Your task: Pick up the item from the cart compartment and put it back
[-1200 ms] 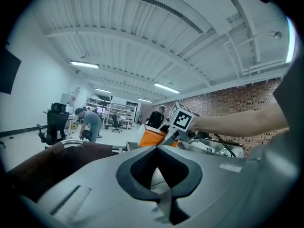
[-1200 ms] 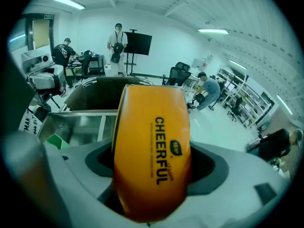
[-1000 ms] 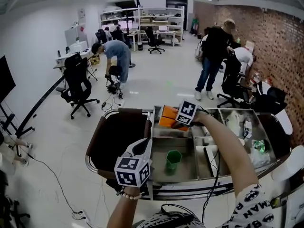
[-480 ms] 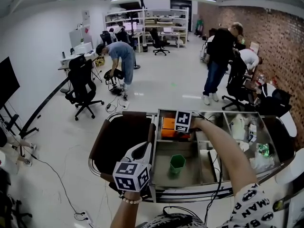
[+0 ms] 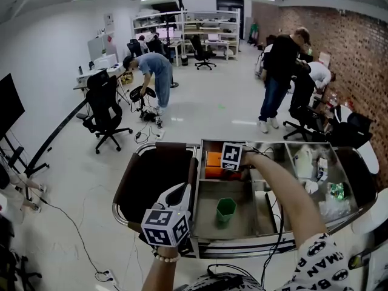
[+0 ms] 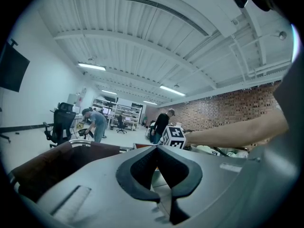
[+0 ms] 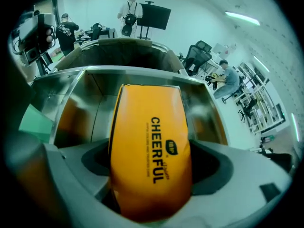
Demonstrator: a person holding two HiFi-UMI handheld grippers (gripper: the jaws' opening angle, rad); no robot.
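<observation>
While the head view shows only an orange sliver beside a marker cube [image 5: 231, 156], the right gripper view shows one glossy orange "CHEERFUL" packet [image 7: 149, 122] between the jaws of the right gripper [image 7: 152, 167]. Those jaws have just been opening and stand loose around it, down in the steel cart compartment [image 7: 90, 103]. Only the left gripper view shows the left gripper [image 6: 156, 148] with its two jaws pressed together, empty.

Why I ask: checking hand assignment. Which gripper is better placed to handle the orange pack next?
Right. The right gripper points down into the cart, orange pack between its jaws, which have just been opening. The left gripper is shut and empty at the near edge.
</observation>
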